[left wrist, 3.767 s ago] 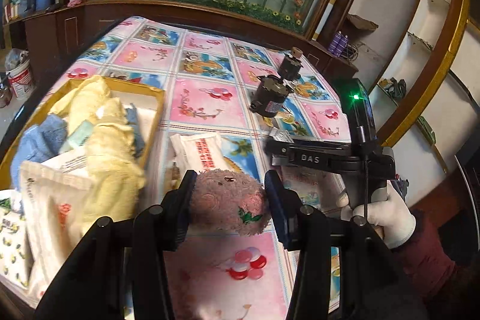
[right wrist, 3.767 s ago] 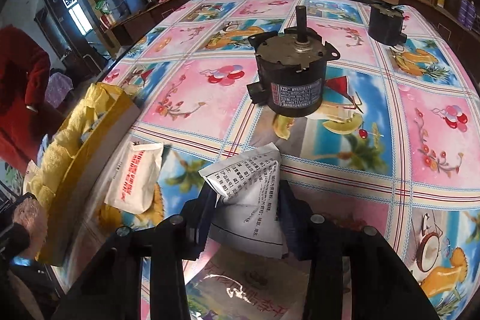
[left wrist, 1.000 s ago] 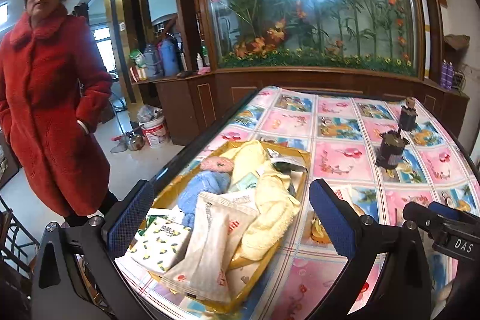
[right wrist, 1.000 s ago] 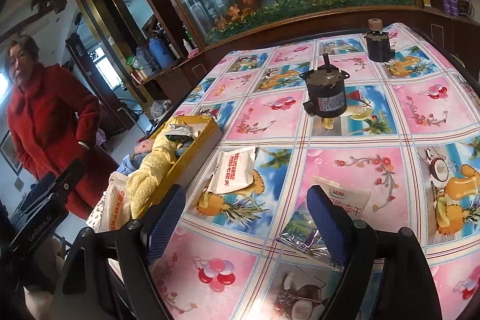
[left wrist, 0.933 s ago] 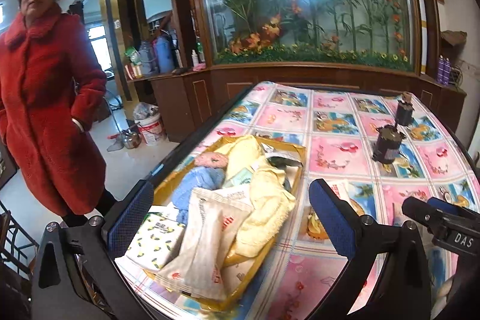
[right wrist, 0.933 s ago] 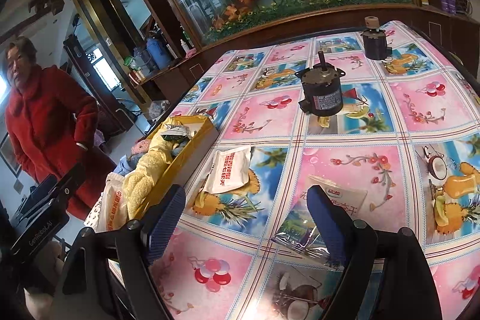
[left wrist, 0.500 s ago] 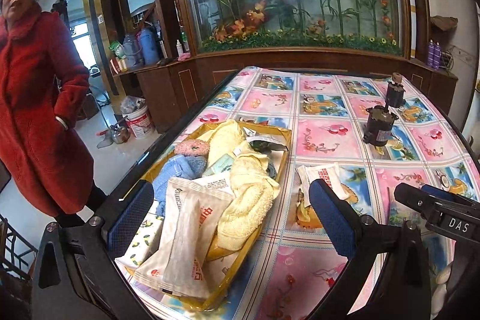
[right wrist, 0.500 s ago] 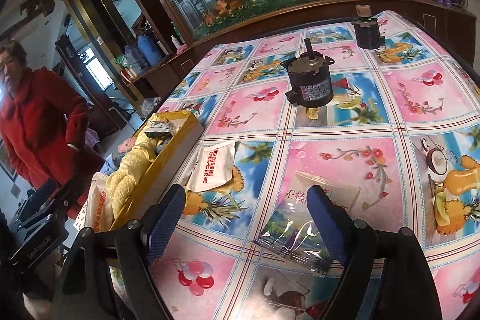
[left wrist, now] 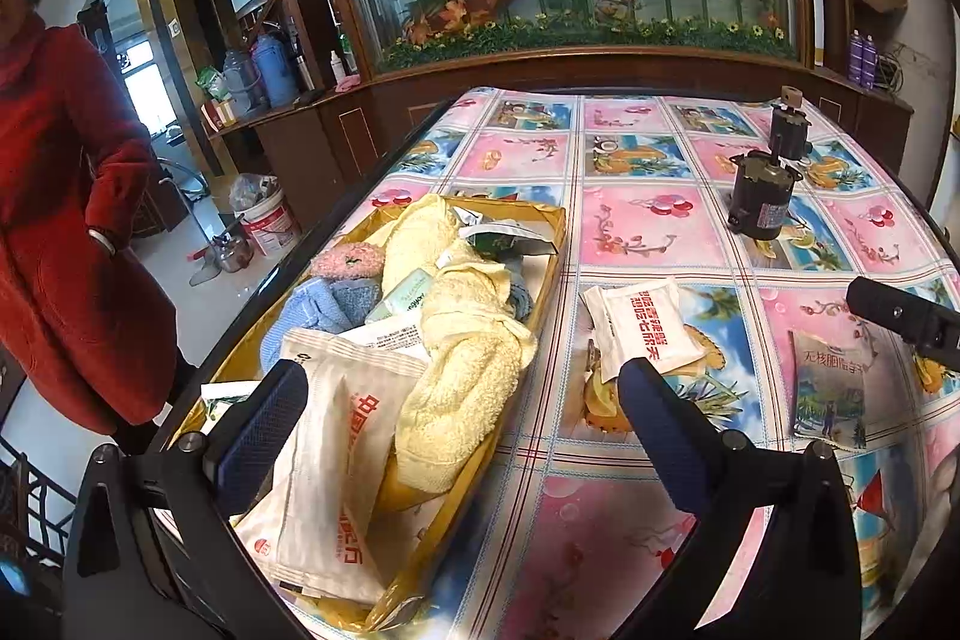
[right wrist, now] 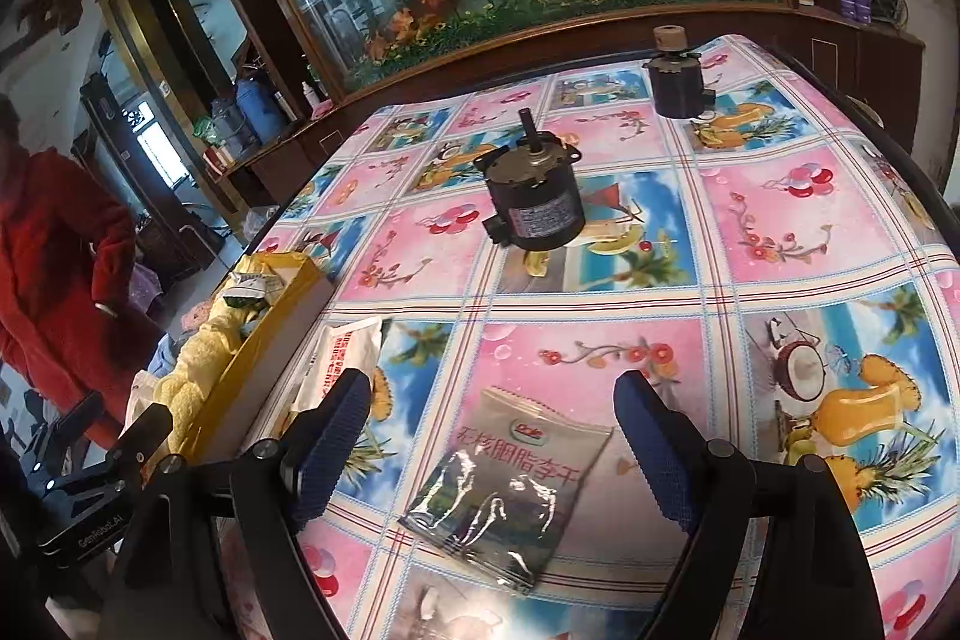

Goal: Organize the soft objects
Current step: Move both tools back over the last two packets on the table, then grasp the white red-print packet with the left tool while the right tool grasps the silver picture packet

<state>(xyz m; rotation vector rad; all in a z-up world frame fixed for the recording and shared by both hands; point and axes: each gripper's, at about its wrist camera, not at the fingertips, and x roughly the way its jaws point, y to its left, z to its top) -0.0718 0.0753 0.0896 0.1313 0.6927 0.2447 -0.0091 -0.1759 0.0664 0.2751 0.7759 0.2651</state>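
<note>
Yellow tray (left wrist: 555,232) at the surface's left edge already held towels and packets, while both grippers, left (left wrist: 462,421) and right (right wrist: 492,439), hung spread and empty, the right framing a snack pouch (right wrist: 510,484), presumably next.

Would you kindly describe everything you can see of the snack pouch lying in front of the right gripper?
The snack pouch is a flat, glossy plastic packet with a pale top band, red Chinese lettering, a small logo and a dark scenic print below. It looks sealed and slightly crinkled, with glare on its film. It lies flat and angled on the patterned tablecloth, below the open right gripper, whose blue fingers do not touch it. Only the cloth touches it.
</note>
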